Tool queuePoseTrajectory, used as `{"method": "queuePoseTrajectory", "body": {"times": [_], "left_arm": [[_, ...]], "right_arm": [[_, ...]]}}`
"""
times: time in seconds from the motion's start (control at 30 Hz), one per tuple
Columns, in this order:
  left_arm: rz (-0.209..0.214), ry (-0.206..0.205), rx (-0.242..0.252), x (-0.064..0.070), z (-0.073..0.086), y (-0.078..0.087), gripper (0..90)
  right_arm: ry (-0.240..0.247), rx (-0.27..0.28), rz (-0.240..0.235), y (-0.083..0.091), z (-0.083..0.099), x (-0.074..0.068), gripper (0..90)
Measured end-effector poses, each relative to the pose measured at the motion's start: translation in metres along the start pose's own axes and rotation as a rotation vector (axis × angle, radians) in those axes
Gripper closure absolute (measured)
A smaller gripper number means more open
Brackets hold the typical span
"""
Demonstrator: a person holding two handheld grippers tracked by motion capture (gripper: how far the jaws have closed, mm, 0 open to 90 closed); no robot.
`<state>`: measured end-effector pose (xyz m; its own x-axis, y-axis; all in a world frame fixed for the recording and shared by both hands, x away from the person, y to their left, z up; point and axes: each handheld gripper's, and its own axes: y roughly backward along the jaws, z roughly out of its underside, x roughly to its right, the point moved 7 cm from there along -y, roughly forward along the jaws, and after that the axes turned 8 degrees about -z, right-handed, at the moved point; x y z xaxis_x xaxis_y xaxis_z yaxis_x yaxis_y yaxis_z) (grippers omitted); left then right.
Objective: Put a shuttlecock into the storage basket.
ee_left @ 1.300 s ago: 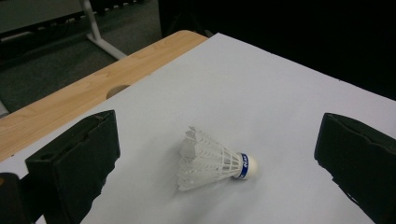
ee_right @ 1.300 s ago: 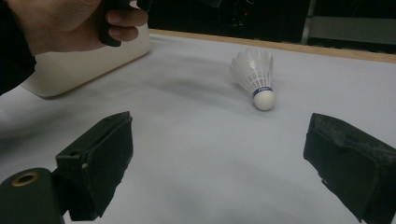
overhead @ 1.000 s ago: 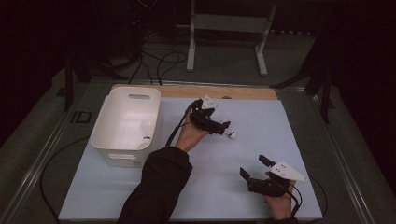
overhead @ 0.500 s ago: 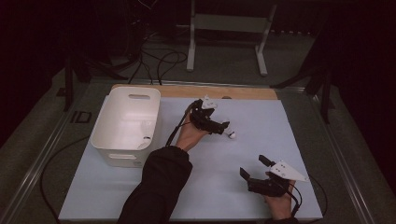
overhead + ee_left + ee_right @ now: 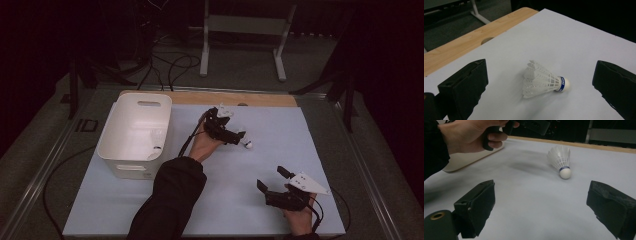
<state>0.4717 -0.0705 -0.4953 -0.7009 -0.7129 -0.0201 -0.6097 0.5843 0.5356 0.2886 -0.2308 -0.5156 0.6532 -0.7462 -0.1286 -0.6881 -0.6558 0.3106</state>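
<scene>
Room: dark, details lost
Worktop (image 5: 150, 210): matte pale sheet, wooden far edge
Shuttlecock (image 5: 543, 80): feathered cone, cork tip, lying sideways between left tongs (image 5: 541, 82)
Left tongs: jaws wide apart
Right tongs (image 5: 272, 181): spread, holding nothing
Bin (image 5: 116, 150): white plastic, left

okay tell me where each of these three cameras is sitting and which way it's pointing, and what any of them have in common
High view: fixed above the person's side, looking forward and down at the table; both forearms, left gripper and right gripper show.
Left gripper view: rides the left gripper, looking along its open jaws at the shuttlecock lying on its side.
Right gripper view: rides the right gripper, looking low across the table; the left hand shows.
Shared: all three show the shuttlecock.
</scene>
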Motion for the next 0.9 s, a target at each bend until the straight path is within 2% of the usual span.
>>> {"method": "queuePoseTrajectory", "body": {"times": [0.9], "left_arm": [[0.006, 0.015, -0.019, -0.0010, 0.0072, -0.0106, 1.1]], "right_arm": [[-0.001, -0.002, -0.001, 0.0000, 0.0000, -0.0001, 8.1]]}}
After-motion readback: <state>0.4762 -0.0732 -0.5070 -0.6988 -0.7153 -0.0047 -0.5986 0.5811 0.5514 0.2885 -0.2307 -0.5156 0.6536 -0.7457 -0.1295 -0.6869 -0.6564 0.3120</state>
